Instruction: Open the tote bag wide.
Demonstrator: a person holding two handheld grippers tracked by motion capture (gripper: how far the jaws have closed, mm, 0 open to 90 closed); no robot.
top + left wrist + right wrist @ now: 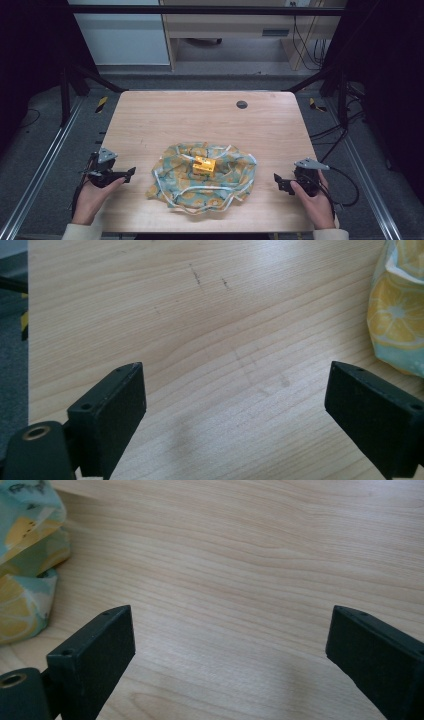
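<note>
Both grippers, left gripper [131, 173] and right gripper [276, 179], rest spread wide, flanking the lemon-print cloth [202, 177] bearing a yellow block [204, 165], apparently positioned for opposite-edge grasps.

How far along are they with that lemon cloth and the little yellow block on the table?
Done so far: the small yellow block sits in the middle of the crumpled lemon-print cloth, whose edges are already bunched up around it. In hand: nothing. The left gripper and right gripper are both open and rest on the wooden table, apart from the cloth. Probably left: pulling the edges over the exposed block.
</note>
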